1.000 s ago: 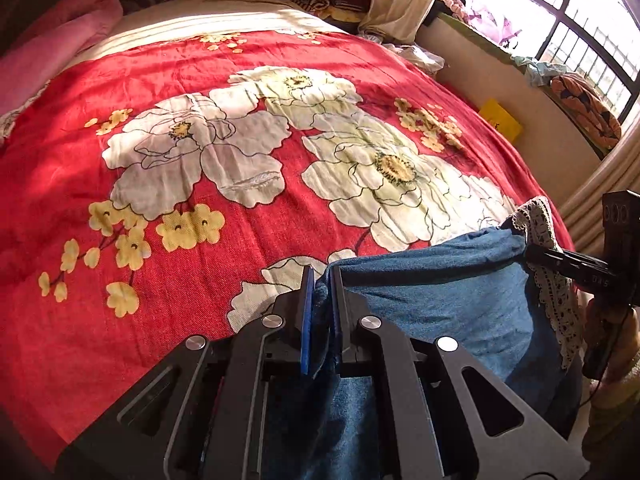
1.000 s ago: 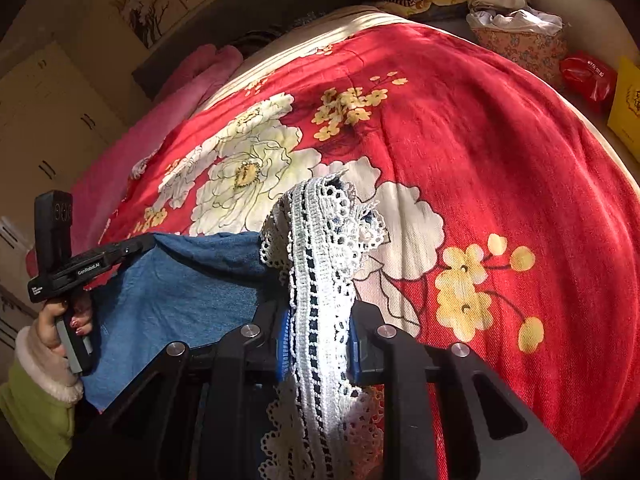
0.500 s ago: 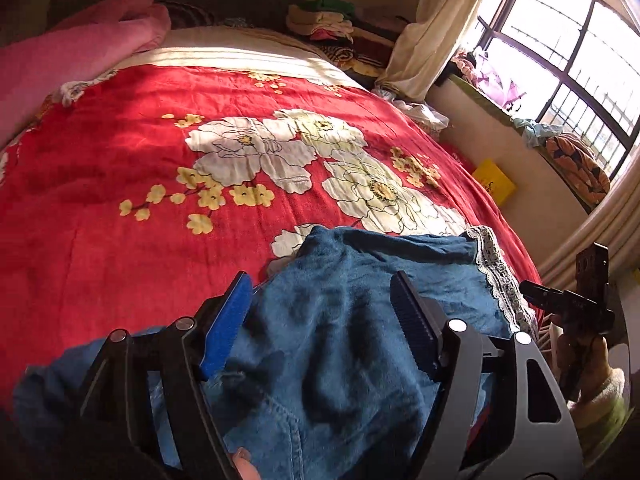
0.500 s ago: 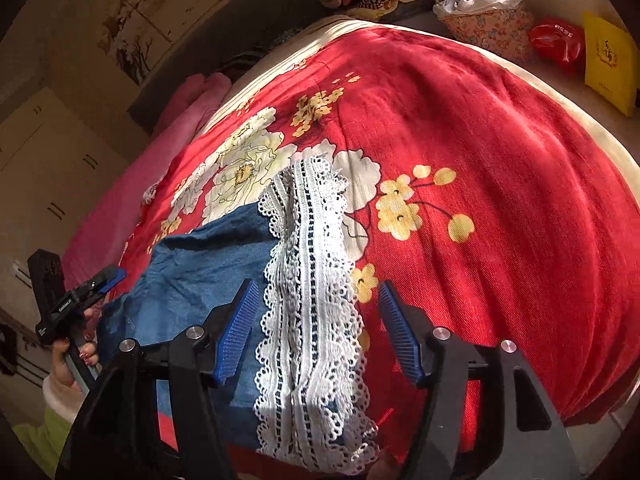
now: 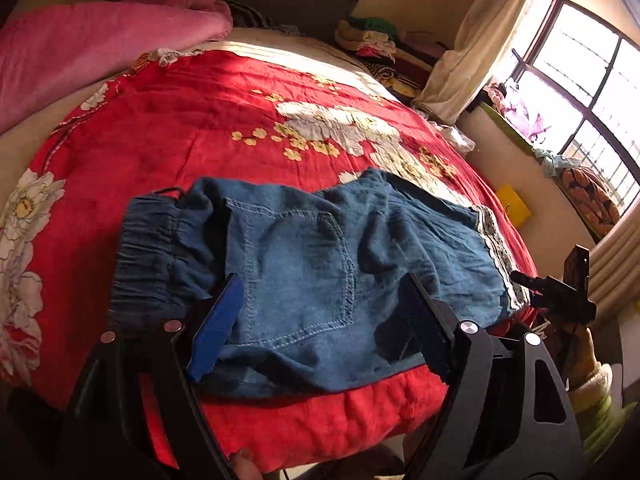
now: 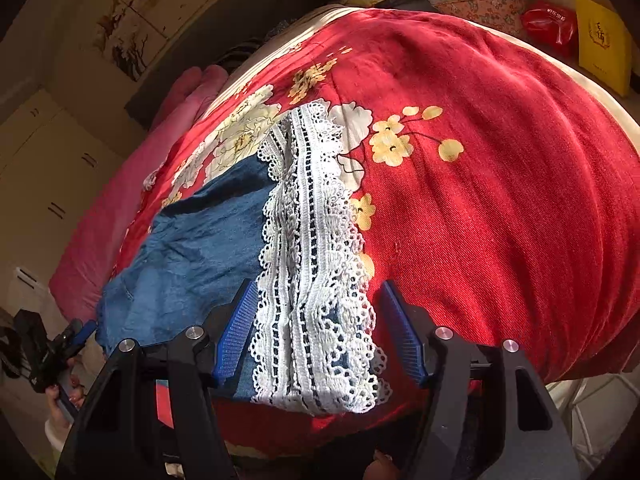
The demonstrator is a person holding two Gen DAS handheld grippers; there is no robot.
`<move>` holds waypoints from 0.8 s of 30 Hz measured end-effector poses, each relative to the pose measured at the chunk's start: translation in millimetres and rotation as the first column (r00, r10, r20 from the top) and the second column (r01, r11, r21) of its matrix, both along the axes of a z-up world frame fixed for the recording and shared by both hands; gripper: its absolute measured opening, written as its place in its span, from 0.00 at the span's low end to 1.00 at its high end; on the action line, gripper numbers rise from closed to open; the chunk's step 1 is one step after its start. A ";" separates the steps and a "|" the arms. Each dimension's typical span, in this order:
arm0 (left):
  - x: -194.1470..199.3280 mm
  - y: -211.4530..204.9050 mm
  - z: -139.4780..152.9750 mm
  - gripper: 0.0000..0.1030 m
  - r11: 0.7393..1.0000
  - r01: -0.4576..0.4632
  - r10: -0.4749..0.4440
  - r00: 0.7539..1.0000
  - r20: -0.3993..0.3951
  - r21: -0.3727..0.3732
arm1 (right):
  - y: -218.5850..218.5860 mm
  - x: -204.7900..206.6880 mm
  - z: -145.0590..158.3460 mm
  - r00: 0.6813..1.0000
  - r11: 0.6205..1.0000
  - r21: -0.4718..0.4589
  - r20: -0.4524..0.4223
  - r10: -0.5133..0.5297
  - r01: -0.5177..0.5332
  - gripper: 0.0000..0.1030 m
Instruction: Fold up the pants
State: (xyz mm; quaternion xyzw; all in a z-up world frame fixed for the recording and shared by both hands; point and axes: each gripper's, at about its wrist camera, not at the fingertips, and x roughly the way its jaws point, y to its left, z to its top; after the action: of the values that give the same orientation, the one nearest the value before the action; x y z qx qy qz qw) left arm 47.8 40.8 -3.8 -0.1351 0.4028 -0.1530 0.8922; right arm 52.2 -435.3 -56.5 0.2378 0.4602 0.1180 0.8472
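The pants [image 5: 304,264] lie flat on the bed [image 5: 192,136], near its front edge; the left gripper [image 5: 320,320] hovers over them, fingers [image 5: 218,324] apart and opening, touching nothing; the right gripper [image 6: 320,328] straddles the lace hem [image 6: 316,280], fingers apart, unclamped.

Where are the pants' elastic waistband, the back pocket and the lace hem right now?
elastic waistband [image 5: 150,248], left wrist view, on the gathered ribbing.
back pocket [image 5: 296,268], left wrist view, on the pocket's stitched panel.
lace hem [image 6: 312,272], right wrist view, on the white lace's middle.
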 end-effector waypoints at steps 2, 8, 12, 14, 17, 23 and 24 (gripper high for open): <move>2.5 -19.3 -13.3 0.70 0.999 0.035 -0.034 0.999 -0.018 0.032 | 5.8 -5.4 0.0 1.000 1.000 -0.025 -0.011 0.018 -0.018 0.61; 14.3 -23.1 -52.8 0.64 0.980 -0.018 0.040 0.993 -0.109 0.197 | 10.6 -12.7 -6.4 0.999 0.997 -0.059 -0.004 0.051 -0.051 0.21; 16.8 3.1 -50.9 0.49 0.988 -0.039 0.056 0.992 -0.109 0.150 | 2.1 -17.9 0.7 0.998 0.992 -0.110 0.015 0.067 -0.065 0.17; 20.5 12.5 -52.0 0.39 0.991 -0.047 0.063 0.991 -0.122 0.128 | -1.6 -18.2 -5.2 0.998 0.994 -0.087 0.000 0.061 -0.061 0.17; 20.6 15.7 -53.9 0.39 0.993 -0.037 0.050 0.992 -0.119 0.108 | 0.5 -21.5 -10.6 0.999 0.996 -0.081 0.008 0.039 -0.038 0.18; 18.1 15.4 -52.1 0.41 0.995 -0.025 0.035 0.994 -0.105 0.097 | 5.5 -21.1 -2.6 1.000 0.994 -0.110 0.003 0.028 -0.028 0.24; 16.9 14.8 -51.2 0.45 0.996 -0.019 0.028 0.994 -0.102 0.092 | 4.4 -23.1 -0.2 1.000 0.994 -0.109 0.004 0.021 -0.020 0.27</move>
State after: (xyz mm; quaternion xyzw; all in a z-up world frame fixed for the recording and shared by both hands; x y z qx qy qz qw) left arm 64.7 55.5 -54.9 -0.1068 0.4531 -0.1169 0.8773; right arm 29.2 -430.9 -56.7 0.1861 0.4661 0.1019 0.8589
